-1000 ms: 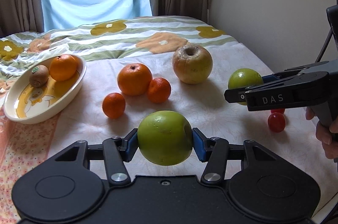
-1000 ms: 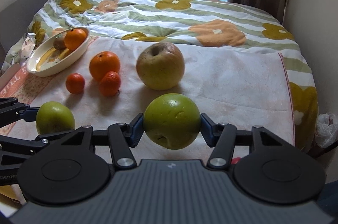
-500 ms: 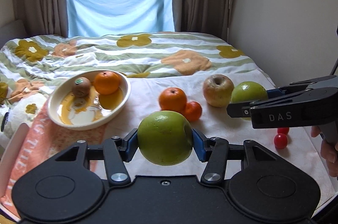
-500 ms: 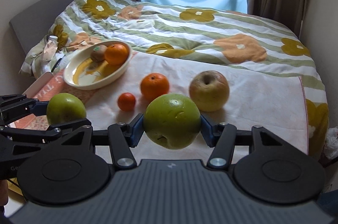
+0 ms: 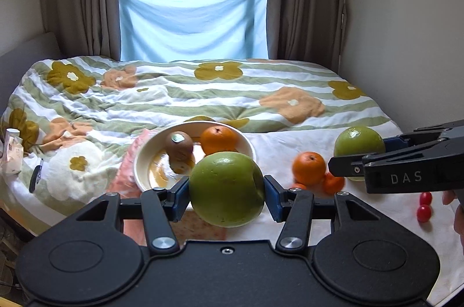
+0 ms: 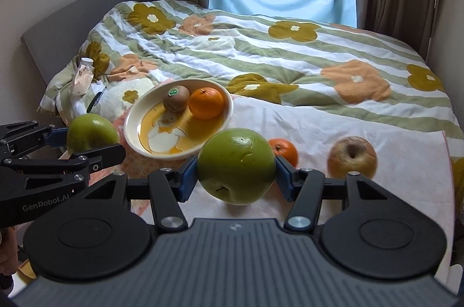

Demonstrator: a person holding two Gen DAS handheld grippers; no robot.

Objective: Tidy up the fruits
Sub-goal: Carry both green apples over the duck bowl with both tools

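My left gripper (image 5: 226,188) is shut on a green apple (image 5: 226,188) and holds it above the bed, just in front of the cream bowl (image 5: 145,162). The bowl holds a kiwi (image 5: 179,144) and an orange (image 5: 219,139). My right gripper (image 6: 236,166) is shut on a second green apple (image 6: 236,166), lifted to the right of the bowl (image 6: 133,115). That apple also shows in the left wrist view (image 5: 359,144). The left one shows in the right wrist view (image 6: 91,131).
On the white towel lie an orange (image 5: 308,167), small mandarins (image 5: 333,183), two cherry tomatoes (image 5: 424,212) and a yellow-brown apple (image 6: 351,157). A flowered quilt (image 6: 290,46) covers the bed. A wall runs along the right, a window with curtains behind.
Both grippers have risen and swung left toward the bowl with their green apples held. The bowl now sits closer to centre in both views.
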